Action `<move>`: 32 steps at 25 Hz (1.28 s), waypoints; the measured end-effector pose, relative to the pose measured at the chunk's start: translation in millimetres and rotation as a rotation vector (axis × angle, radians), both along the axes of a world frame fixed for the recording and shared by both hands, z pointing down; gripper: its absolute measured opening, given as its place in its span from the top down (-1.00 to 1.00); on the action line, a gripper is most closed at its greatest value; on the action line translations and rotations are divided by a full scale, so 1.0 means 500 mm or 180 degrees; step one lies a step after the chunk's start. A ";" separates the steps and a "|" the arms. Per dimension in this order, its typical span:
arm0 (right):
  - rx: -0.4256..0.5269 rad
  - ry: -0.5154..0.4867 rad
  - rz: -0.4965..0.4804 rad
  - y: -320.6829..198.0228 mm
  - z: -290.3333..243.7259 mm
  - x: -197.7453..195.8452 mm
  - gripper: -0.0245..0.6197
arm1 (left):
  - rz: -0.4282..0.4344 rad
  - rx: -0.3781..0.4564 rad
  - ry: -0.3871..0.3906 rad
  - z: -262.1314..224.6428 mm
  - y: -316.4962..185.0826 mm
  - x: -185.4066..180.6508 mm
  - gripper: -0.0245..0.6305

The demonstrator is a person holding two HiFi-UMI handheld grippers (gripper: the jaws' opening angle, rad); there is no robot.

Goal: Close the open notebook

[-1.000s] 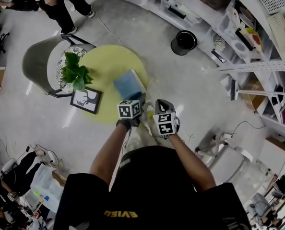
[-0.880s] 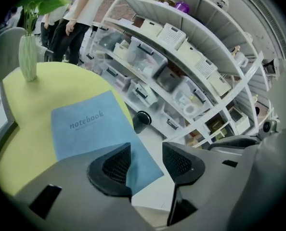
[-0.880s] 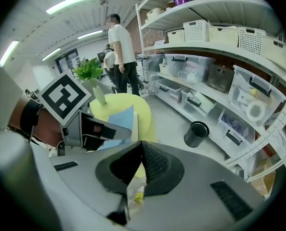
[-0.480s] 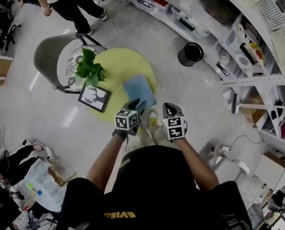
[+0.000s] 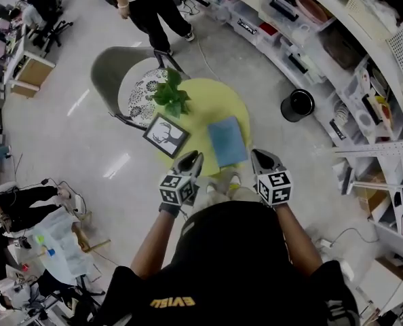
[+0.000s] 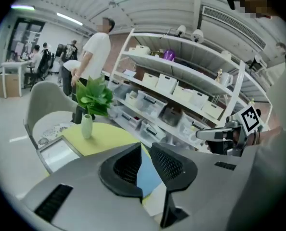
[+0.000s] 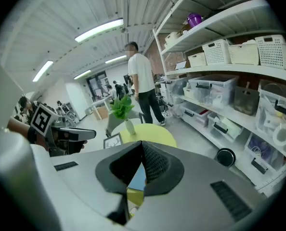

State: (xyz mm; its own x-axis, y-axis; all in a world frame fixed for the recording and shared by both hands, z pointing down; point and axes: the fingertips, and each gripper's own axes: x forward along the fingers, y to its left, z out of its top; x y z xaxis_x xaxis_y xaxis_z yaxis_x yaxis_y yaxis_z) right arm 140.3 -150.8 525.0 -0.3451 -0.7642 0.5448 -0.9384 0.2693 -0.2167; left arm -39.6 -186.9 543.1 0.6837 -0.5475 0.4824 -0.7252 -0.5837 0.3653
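Apparently done: the notebook (image 5: 227, 141) lies closed on the surface (image 5: 208, 104), just ahead of both tools. The left tool (image 5: 193, 156), slightly released and empty, has just been closing; the right tool (image 5: 257, 153) is clenched on nothing.

This is a lab-like workroom, not a home. In the head view, long white shelves (image 5: 337, 39) packed with plastic bins (image 7: 215, 93) curve from 12 to 4 o'clock. The floor (image 5: 72, 148) is bare and polished, and tube lights (image 7: 98, 30) run overhead. In the left gripper view, people sit at desks (image 6: 10, 69) at 9 o'clock.
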 end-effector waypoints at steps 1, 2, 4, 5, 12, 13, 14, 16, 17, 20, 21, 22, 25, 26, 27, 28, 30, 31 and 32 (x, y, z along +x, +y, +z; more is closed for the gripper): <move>0.0026 -0.0045 -0.0012 -0.004 -0.012 0.000 0.92 | -0.0037 0.0069 -0.0006 -0.014 0.000 -0.014 0.68; 0.0063 -0.0061 -0.0031 -0.009 -0.024 -0.001 0.92 | -0.0073 0.0142 -0.0012 -0.030 -0.002 -0.028 0.69; 0.0125 -0.0107 -0.0047 -0.021 -0.045 0.000 0.92 | -0.0161 0.0286 -0.0023 -0.063 -0.008 -0.054 0.71; 0.0128 -0.0199 -0.0020 -0.026 -0.055 0.003 0.92 | -0.0212 0.0336 -0.0011 -0.077 -0.011 -0.065 0.74; 0.0190 -0.0790 0.0331 -0.022 -0.132 0.047 0.92 | -0.0454 0.0293 0.0181 -0.113 -0.015 -0.111 0.87; 0.0213 -0.0774 0.0345 -0.020 -0.137 0.054 0.92 | -0.0458 0.0344 0.0152 -0.121 -0.017 -0.113 0.87; 0.0223 -0.0776 0.0360 -0.018 -0.139 0.060 0.92 | -0.0464 0.0390 0.0139 -0.129 -0.019 -0.114 0.87; 0.0213 -0.0806 0.0390 -0.009 -0.139 0.069 0.92 | -0.0485 0.0449 0.0158 -0.144 -0.023 -0.110 0.87; 0.0204 -0.0822 0.0407 -0.003 -0.139 0.074 0.92 | -0.0511 0.0457 0.0187 -0.151 -0.026 -0.106 0.87; 0.0211 -0.0854 0.0481 0.009 -0.141 0.088 0.92 | -0.0590 0.0457 0.0266 -0.160 -0.038 -0.096 0.87; 0.0212 -0.0860 0.0492 0.009 -0.142 0.090 0.92 | -0.0572 0.0468 0.0264 -0.160 -0.040 -0.092 0.87; 0.0207 -0.0866 0.0484 0.009 -0.142 0.089 0.92 | -0.0539 0.0480 0.0251 -0.161 -0.040 -0.085 0.87; 0.0189 -0.0832 0.0374 0.013 -0.143 0.078 0.92 | -0.0445 0.0470 0.0267 -0.174 -0.033 -0.053 0.87; 0.0193 -0.0800 0.0333 0.014 -0.144 0.074 0.92 | -0.0395 0.0483 0.0244 -0.175 -0.028 -0.046 0.87; 0.0202 -0.0765 0.0302 0.015 -0.145 0.070 0.92 | -0.0329 0.0514 0.0188 -0.171 -0.024 -0.043 0.87; 0.0214 -0.0731 0.0282 0.017 -0.147 0.068 0.92 | -0.0265 0.0546 0.0133 -0.168 -0.020 -0.041 0.87; 0.0236 -0.0686 0.0273 0.019 -0.150 0.067 0.92 | -0.0176 0.0584 0.0078 -0.167 -0.014 -0.034 0.87; 0.0242 -0.0676 0.0280 0.020 -0.151 0.069 0.92 | -0.0148 0.0591 0.0067 -0.167 -0.012 -0.030 0.87; 0.0245 -0.0669 0.0292 0.021 -0.151 0.071 0.92 | -0.0132 0.0592 0.0061 -0.167 -0.010 -0.027 0.87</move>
State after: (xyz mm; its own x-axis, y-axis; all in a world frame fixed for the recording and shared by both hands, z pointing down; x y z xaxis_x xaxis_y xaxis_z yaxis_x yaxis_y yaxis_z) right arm 175.7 -140.4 449.3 -0.3720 -0.8341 0.4072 -0.8961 0.2083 -0.3920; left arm -52.8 -191.9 459.4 0.6669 -0.6539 0.3573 -0.7439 -0.6123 0.2678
